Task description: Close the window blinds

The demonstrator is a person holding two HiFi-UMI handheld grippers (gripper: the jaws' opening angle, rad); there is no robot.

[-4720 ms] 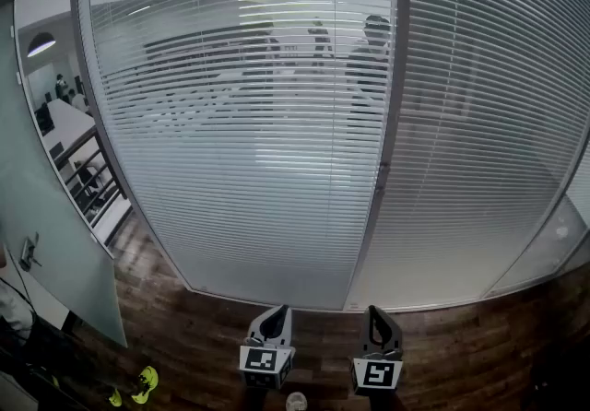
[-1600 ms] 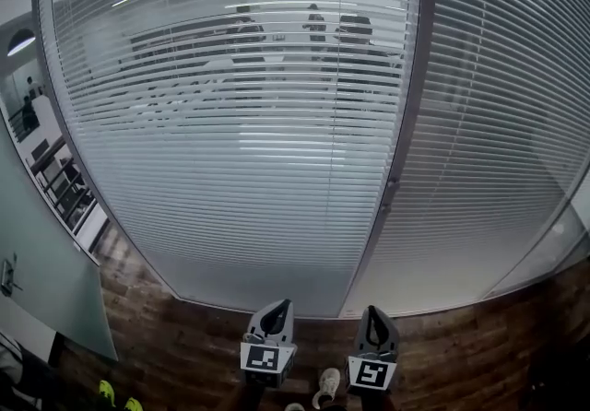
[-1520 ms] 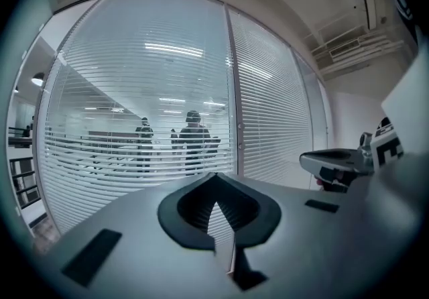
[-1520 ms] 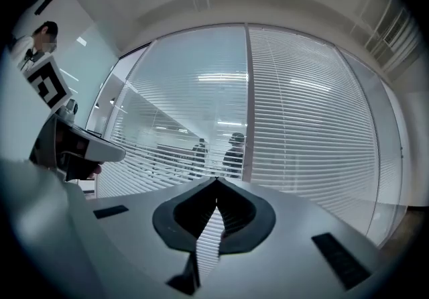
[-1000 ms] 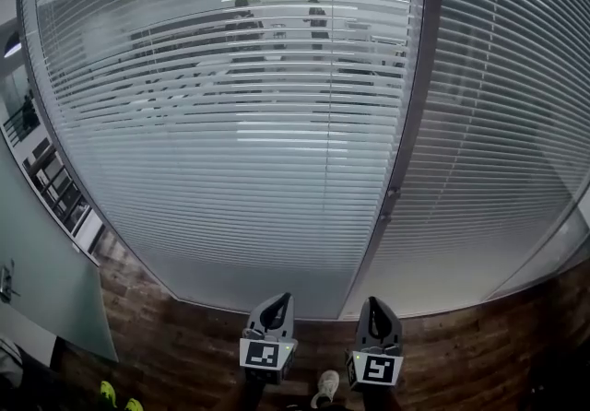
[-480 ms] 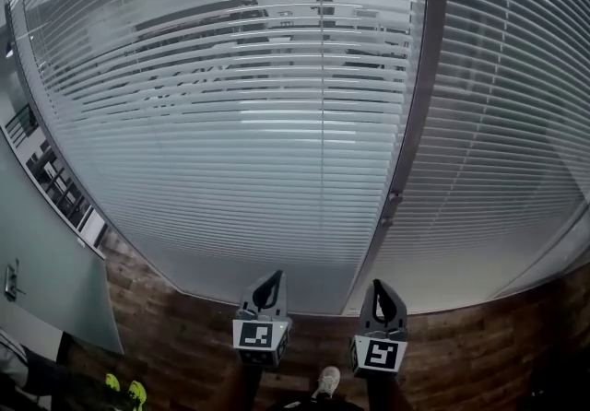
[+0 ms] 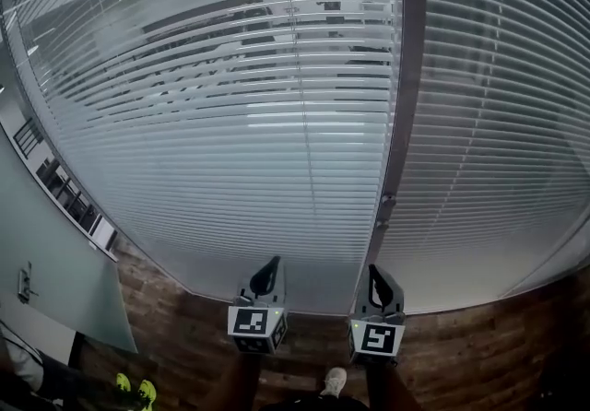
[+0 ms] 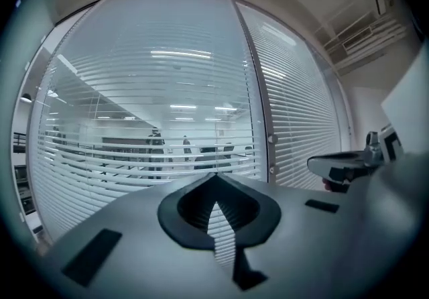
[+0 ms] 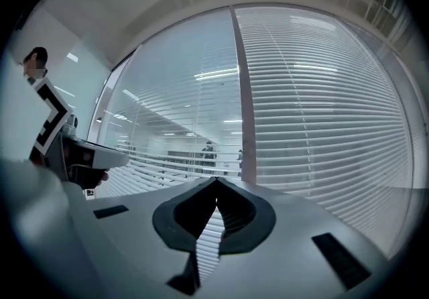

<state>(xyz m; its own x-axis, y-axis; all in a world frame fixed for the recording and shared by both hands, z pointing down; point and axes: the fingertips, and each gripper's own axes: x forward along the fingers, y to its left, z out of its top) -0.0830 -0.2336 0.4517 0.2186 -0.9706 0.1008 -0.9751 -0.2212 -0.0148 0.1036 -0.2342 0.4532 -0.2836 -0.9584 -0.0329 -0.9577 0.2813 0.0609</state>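
Note:
The left window blind (image 7: 230, 123) has its slats tilted open, so the office behind shows through. Its neighbour, the right blind (image 7: 498, 123), looks denser and hides more. A grey frame post (image 7: 402, 77) stands between them and carries two small knobs (image 7: 383, 204). My left gripper (image 7: 270, 265) and right gripper (image 7: 374, 273) are held low, side by side, pointing at the glass and short of it. Both are shut and empty, as the left gripper view (image 8: 214, 177) and the right gripper view (image 9: 216, 181) show. The post (image 8: 260, 110) appears there too.
Dark wooden floor (image 7: 184, 345) runs along the foot of the glass. A frosted glass panel with a handle (image 7: 26, 282) stands at the left. A white shoe (image 7: 334, 381) and yellow-green shoes (image 7: 134, 388) are at the bottom. People (image 7: 253, 8) stand behind the glass.
The view has closed in on the blinds and both grippers have risen a little in it. The slats look the same, and both grippers stay shut.

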